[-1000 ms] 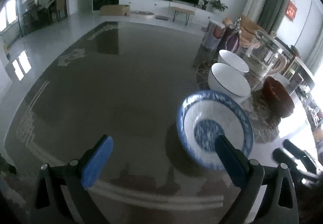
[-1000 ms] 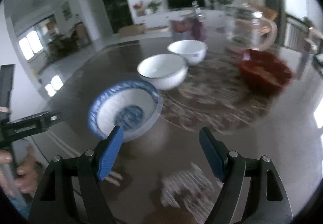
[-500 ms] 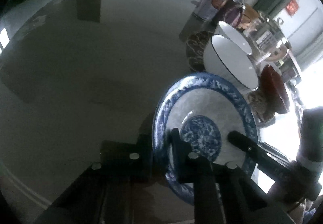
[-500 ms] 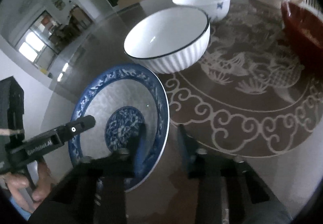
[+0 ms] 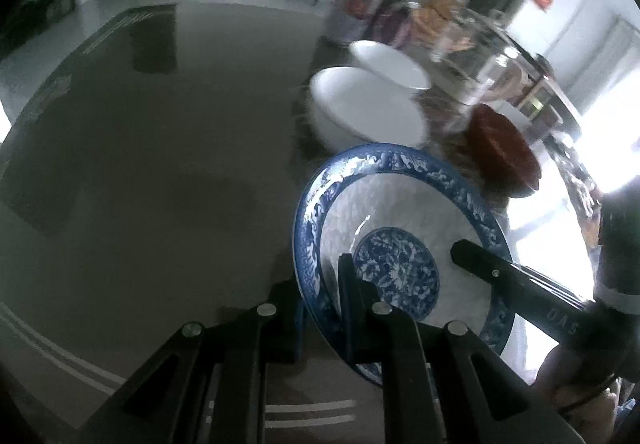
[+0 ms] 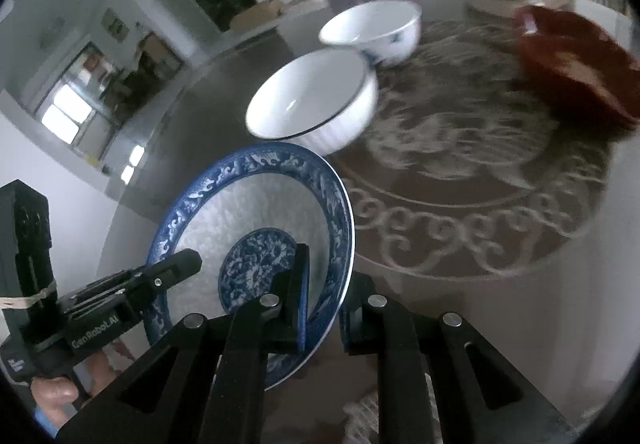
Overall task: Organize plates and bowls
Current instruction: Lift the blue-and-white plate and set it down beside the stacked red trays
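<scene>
I see the blue-and-white patterned bowl (image 5: pixel 400 228) empty, at the near edge of the dark counter (image 5: pixel 140 164). My left hand-held gripper (image 5: pixel 322 308) is clamped on its left rim, my right hand-held gripper (image 6: pixel 324 304) on its right rim; a second ago both stood wide open, short of it. Behind it are a ribbed white bowl (image 6: pixel 312 100) and a smaller white bowl (image 6: pixel 372 28), both empty, with a red-brown bowl (image 6: pixel 572 60) to their right, contents unclear. The left gripper's side reads "GenRobot.AI" (image 6: pixel 94 330). Glass jars (image 5: pixel 472 40) are too blurred to read.
</scene>
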`<state>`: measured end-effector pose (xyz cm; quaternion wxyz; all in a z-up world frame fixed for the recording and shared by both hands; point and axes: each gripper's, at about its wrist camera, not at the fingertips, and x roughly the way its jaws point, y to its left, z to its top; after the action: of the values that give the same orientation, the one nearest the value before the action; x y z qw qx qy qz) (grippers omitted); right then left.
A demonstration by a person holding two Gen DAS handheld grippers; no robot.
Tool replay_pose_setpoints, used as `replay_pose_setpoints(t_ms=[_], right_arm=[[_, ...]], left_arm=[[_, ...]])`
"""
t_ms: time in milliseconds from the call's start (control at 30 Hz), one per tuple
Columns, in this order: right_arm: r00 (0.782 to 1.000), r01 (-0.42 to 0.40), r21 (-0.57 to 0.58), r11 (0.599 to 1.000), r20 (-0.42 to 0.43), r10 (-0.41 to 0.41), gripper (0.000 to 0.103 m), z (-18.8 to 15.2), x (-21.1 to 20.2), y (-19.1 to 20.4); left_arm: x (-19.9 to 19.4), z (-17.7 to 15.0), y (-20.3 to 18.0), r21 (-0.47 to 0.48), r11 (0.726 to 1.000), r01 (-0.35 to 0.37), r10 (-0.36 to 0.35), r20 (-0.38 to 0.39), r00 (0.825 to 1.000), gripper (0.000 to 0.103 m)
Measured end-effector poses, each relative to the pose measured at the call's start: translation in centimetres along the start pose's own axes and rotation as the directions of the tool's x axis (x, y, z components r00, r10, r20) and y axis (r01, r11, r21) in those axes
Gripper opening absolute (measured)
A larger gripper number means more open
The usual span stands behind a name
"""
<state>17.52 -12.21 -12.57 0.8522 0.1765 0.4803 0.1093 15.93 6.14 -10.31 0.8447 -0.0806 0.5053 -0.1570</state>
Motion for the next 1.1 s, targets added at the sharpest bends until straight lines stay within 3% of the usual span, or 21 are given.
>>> replay_pose_setpoints(t_ms=[367,533,733,800,833,867,900,933,967,1033,1100], right_arm=[[0.980,0.148,0.143,0.979,0.109,-0.164,0.014,0.1,-6.0,-9.0],[0.977,0.173,0.190,0.966,0.090,-0.193,0.014,-0.4,-5.1,-11.8],[0.979,0.162,0.201,0.966,0.094,-0.184,0.014,-1.2,-4.3,-12.8],[0.978,0.162,0.197,0.967,0.100,-0.184,0.024,-1.2,-4.2,-13.1],[0.976,0.165,0.195,0.967,0.112,-0.189,0.027,-1.3,-4.6,-13.1],[0.973,0.163,0.195,0.967,0.128,-0.190,0.039,-1.5,-5.3,-13.1],[0.971,0.162,0.197,0.967,0.140,-0.191,0.057,-1.6,-5.7,-13.0],[0.968,0.158,0.203,0.966,0.162,-0.192,0.064,-1.7,-6.4,-13.0],[0.963,0.156,0.210,0.965,0.187,-0.196,0.067,-1.8,-7.2,-13.1],[0.955,0.154,0.213,0.965,0.218,-0.201,0.068,-1.9,-8.4,-13.1],[0.941,0.173,0.221,0.960,0.251,-0.227,0.072,-2.2,-10.0,-13.1]], left_arm=[[5.4,1.1,-10.1,0.118,0.987,0.111,-0.107,-0.046,0.993,0.013],[7.8,0.9,-11.0,0.130,0.985,0.112,-0.102,-0.082,0.991,0.013],[8.4,0.5,-10.9,0.156,0.984,0.091,-0.081,-0.066,0.995,0.015],[8.3,0.3,-10.9,0.163,0.984,0.072,-0.064,-0.050,0.997,0.021],[8.1,0.2,-11.0,0.172,0.984,0.051,-0.046,-0.037,0.998,0.031],[7.8,0.0,-11.0,0.183,0.983,0.030,-0.026,-0.025,0.999,0.045],[7.3,-0.1,-10.7,0.186,0.982,0.017,-0.015,-0.013,1.000,0.053],[6.6,-0.3,-10.4,0.182,0.983,0.005,-0.006,0.007,1.000,0.065],[5.8,-0.5,-9.9,0.174,0.985,-0.007,0.002,0.029,1.000,0.073],[4.1,-1.0,-8.9,0.153,0.988,-0.031,0.020,0.069,0.997,0.080],[2.5,-1.7,-7.8,0.132,0.989,-0.060,0.047,0.097,0.994,0.080]])
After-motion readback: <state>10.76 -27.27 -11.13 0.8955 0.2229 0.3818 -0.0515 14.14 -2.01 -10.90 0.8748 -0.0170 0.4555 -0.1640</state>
